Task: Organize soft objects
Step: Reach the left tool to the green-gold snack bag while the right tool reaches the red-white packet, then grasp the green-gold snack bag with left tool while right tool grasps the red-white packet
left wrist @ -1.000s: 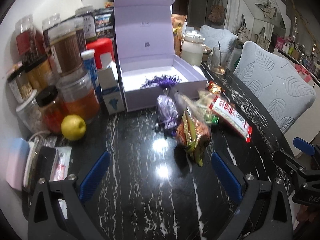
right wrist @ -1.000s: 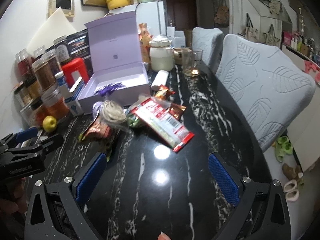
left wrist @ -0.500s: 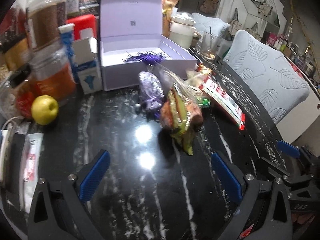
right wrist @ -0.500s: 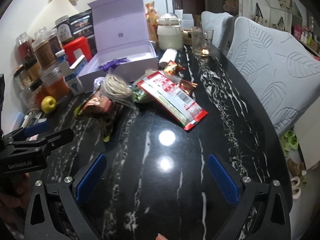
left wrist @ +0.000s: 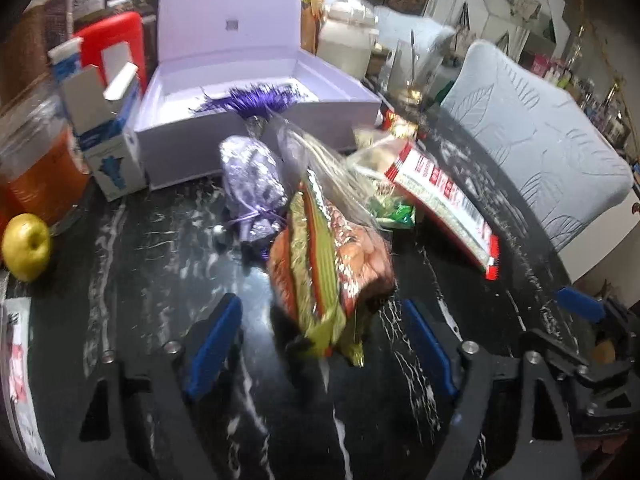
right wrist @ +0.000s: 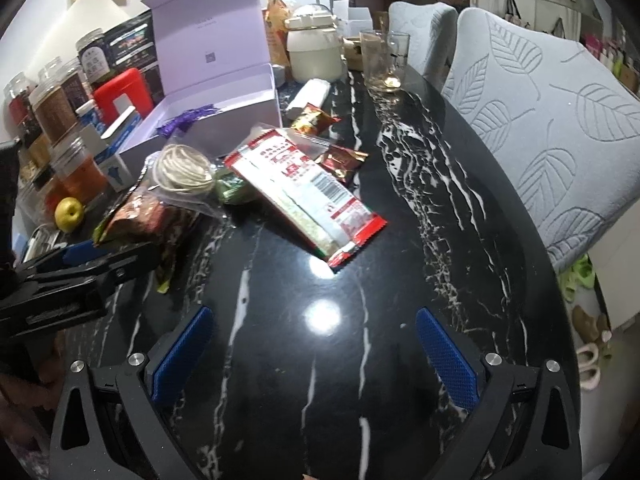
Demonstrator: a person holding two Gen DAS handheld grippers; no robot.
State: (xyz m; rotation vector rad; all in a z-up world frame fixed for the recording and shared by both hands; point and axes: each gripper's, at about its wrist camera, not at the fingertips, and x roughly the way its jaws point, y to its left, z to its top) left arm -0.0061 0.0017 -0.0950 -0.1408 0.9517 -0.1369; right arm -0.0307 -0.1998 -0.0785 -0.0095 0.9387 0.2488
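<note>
Blue-padded left tool [left wrist: 320,344] — closing astride snack bag [left wrist: 328,268]

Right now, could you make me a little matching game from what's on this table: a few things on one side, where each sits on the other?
Things:
1. yellow apple
2. purple tassel
3. drinking glass
4. coil of twine

Places:
A. inside a clear plastic bag
B. in the open lavender box
C. at the table's far end
D. beside an orange-filled jar

Pairs: 1-D, 2-B, 3-C, 4-A
</note>
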